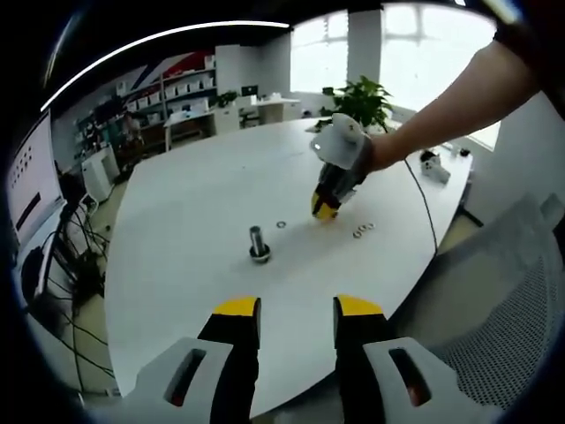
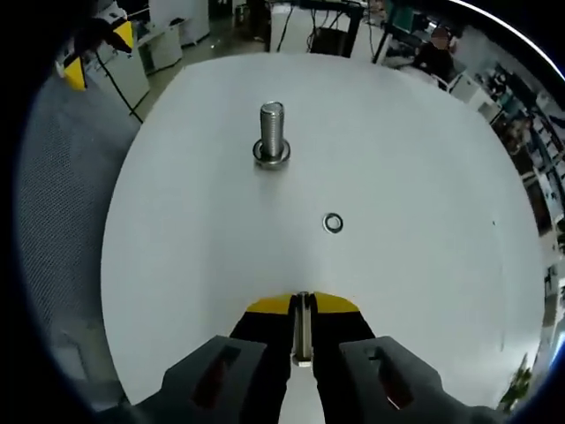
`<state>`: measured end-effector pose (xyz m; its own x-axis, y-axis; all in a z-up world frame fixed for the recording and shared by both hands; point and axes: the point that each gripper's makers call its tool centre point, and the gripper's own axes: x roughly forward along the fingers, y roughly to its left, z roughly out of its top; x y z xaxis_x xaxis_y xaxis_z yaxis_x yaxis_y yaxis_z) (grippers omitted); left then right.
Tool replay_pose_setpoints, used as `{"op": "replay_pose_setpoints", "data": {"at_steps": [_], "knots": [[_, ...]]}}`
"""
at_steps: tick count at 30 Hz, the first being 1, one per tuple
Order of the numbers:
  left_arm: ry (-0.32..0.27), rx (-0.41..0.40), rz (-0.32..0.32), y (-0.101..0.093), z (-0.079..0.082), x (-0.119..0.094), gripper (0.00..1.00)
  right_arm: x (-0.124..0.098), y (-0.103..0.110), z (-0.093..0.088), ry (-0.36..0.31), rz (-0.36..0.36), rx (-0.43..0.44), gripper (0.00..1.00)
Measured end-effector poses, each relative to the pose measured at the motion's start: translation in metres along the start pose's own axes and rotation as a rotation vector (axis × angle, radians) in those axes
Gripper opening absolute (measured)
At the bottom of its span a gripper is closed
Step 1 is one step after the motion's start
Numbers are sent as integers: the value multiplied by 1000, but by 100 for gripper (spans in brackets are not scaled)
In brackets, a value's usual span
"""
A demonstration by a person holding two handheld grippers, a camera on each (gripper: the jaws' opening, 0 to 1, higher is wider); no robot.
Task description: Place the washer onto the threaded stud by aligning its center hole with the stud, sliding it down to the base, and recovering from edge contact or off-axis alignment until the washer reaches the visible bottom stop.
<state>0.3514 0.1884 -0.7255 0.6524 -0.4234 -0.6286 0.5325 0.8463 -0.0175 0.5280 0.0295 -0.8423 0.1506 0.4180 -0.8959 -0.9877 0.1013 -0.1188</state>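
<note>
- As we look along the right gripper (image 2: 302, 309), its yellow-tipped jaws are clenched on a thin silver washer (image 2: 302, 331) held edge-on between them, low over the white table (image 2: 424, 159).
- We see the threaded stud (image 2: 272, 131) upright ahead of that gripper, well apart from it, with a washer already at its base.
- We note a loose washer (image 2: 333, 223) flat on the table between stud and right gripper, a bit to the right in the right gripper view.
- In the left gripper view we see the left gripper (image 1: 297, 311) released, jaws apart with bare table between them, at the near table edge (image 1: 177, 291).
- There the stud (image 1: 258, 243) stands beyond the left jaws, apart from them.
- We see the right gripper (image 1: 325, 208) across the table, tips down near the surface, held by a person's hand (image 1: 375, 152).
- A single washer (image 1: 281, 224) lies between stud and right gripper; a small cluster of washers (image 1: 363, 230) lies just right of the right gripper's tips.
- A mesh chair back (image 1: 512, 309) sits at right; a potted plant (image 1: 360, 102) stands beyond the table.
</note>
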Motion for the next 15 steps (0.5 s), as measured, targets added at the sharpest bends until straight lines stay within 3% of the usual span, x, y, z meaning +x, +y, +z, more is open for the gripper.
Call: {"op": "replay_pose_setpoints", "data": {"at_steps": [15], "knots": [[12,8,-5,-1,-2,1,31,-26,-6,-12,-75,-63,78,9]]}}
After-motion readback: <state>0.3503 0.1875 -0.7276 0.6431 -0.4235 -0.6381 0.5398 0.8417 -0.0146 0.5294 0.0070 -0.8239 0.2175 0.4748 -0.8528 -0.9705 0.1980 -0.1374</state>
